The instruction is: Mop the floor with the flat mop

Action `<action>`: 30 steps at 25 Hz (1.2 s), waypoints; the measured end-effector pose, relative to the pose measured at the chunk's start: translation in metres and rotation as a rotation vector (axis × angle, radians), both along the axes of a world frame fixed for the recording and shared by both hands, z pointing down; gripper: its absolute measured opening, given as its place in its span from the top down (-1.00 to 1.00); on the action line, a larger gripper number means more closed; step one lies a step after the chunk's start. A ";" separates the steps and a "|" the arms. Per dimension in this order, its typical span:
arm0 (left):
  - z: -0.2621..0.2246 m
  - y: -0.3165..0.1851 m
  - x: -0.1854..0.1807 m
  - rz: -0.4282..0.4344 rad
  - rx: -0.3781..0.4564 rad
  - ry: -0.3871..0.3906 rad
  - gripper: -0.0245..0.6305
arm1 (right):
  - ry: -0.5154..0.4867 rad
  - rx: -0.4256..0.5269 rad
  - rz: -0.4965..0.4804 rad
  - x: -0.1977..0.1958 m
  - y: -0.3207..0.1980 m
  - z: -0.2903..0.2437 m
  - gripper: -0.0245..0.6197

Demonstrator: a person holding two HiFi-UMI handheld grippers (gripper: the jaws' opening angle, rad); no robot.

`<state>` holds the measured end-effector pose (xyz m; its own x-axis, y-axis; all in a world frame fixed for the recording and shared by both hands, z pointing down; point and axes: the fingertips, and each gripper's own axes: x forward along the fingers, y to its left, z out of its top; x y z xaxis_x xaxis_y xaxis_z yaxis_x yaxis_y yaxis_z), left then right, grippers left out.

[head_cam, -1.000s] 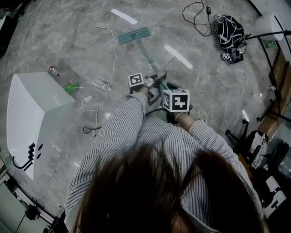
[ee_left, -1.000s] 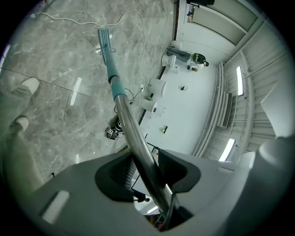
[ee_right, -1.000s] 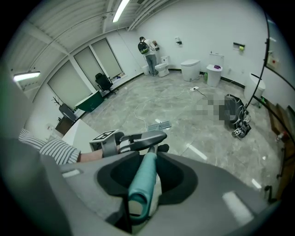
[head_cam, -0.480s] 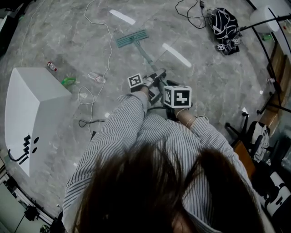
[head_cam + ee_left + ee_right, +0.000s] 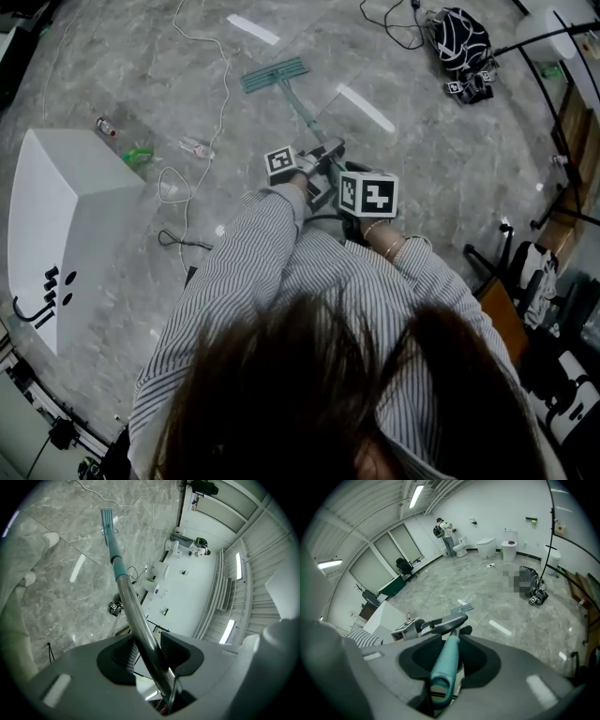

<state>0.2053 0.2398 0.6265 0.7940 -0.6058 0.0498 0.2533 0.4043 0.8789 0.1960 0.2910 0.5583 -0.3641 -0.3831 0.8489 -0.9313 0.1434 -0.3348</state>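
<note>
Floor: grey marbled stone floor (image 5: 112, 56) in a large white-walled room, with long glints of ceiling light on it.
Flat mop: long flat mop with a silver metal pole (image 5: 302, 112) slanting down and away from the person. Its teal rectangular mop head (image 5: 275, 74) lies flat on the floor well ahead of the person, just right of a thin white cable (image 5: 223, 103).
Left gripper: the grey left gripper (image 5: 144, 649) sits lower on the pole. Its jaws are closed against the silver tube from both sides, and the tube runs straight out between them towards the head.
Right gripper: the grey right gripper (image 5: 446, 660) sits at the top end and tilts downward. Its jaws stand fairly wide but are clamped round the thick teal hand grip (image 5: 445, 665).
Person: seen from above, in a striped shirt (image 5: 244, 272), with both arms forward and the marker cubes close together.
Left side: a big white box-shaped cabinet (image 5: 66, 216) stands on the floor. Near it lie a small red-capped bottle (image 5: 106, 125), a green item (image 5: 139, 155) and a clear plastic bottle (image 5: 194, 146).
Far right: a black bag with white lines (image 5: 459, 42) rests on the floor, well apart from the mop.
</note>
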 end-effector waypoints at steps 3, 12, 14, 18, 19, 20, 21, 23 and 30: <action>0.002 0.005 0.000 0.021 0.002 -0.014 0.48 | -0.009 -0.006 0.010 0.000 0.005 0.002 0.56; -0.001 -0.007 -0.008 0.110 0.045 -0.028 0.42 | 0.022 0.011 -0.040 -0.013 -0.009 -0.003 0.55; -0.002 -0.014 -0.009 0.133 0.049 -0.037 0.41 | 0.026 0.009 -0.036 -0.015 -0.017 -0.003 0.55; 0.003 -0.043 -0.026 0.129 0.037 -0.046 0.42 | 0.049 0.012 -0.068 -0.034 -0.046 0.000 0.55; 0.009 -0.054 -0.034 0.135 0.039 -0.061 0.43 | 0.050 0.005 -0.072 -0.041 -0.055 0.002 0.55; 0.016 -0.065 -0.043 0.145 0.041 -0.080 0.44 | 0.048 -0.004 -0.074 -0.050 -0.066 0.005 0.55; 0.020 -0.078 -0.053 0.152 0.037 -0.095 0.46 | 0.045 -0.012 -0.075 -0.060 -0.079 0.009 0.55; 0.019 -0.108 -0.076 0.152 0.024 -0.103 0.47 | 0.039 -0.019 -0.083 -0.086 -0.110 0.013 0.54; 0.018 -0.233 -0.159 0.223 0.053 -0.165 0.44 | 0.028 -0.003 -0.072 -0.174 -0.238 0.008 0.51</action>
<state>0.0459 0.0066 0.6445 0.8919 -0.4221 0.1623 0.0150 0.3863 0.9223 0.0215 0.0528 0.5664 -0.3670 -0.3544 0.8601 -0.9276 0.2092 -0.3096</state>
